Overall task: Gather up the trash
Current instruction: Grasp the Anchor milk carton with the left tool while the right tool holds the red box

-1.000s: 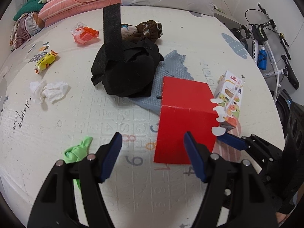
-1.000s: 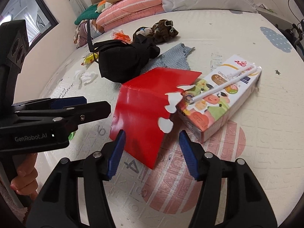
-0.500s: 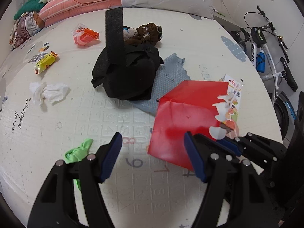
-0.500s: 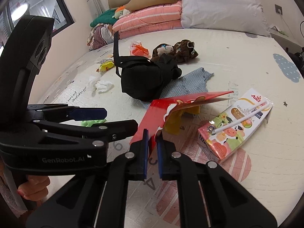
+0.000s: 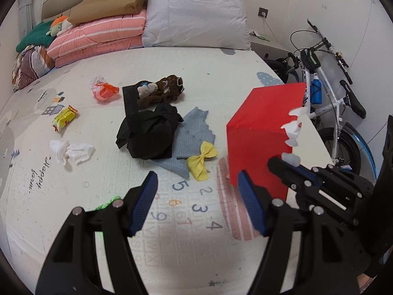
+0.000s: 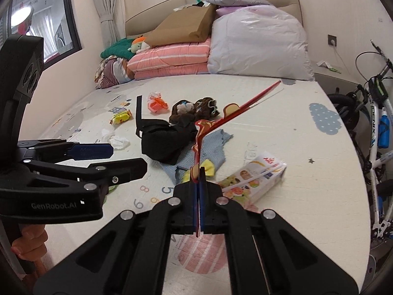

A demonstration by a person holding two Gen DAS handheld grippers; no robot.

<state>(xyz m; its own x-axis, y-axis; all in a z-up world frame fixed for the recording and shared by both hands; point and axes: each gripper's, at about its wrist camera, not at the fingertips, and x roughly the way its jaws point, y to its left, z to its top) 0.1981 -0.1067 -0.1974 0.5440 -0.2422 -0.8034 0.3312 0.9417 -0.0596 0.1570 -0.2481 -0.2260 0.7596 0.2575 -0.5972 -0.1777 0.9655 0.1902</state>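
Note:
My right gripper [image 6: 198,172] is shut on a folded red paper sheet [image 6: 235,110] and holds it lifted above the play mat; in the left wrist view the red sheet [image 5: 260,132] hangs at the right, pinched by the right gripper [image 5: 287,166]. My left gripper [image 5: 196,196] is open and empty, low over the mat. Trash on the mat: a milk carton [image 6: 255,177], a crumpled white tissue [image 5: 71,151], a yellow wrapper [image 5: 63,118], an orange-white wrapper [image 5: 103,91], a green scrap [image 5: 105,205].
A black bag [image 5: 149,132], grey cloth [image 5: 191,132], yellow bow [image 5: 201,159] and brown plush toy [image 5: 162,91] lie mid-mat. Pillows and folded bedding [image 5: 147,27] line the back. A bicycle [image 5: 329,93] stands off the mat's right edge.
The right gripper closed on the red sheet and lifted it off the mat, uncovering the yellow bow. The left gripper stayed open and tilted up slightly.

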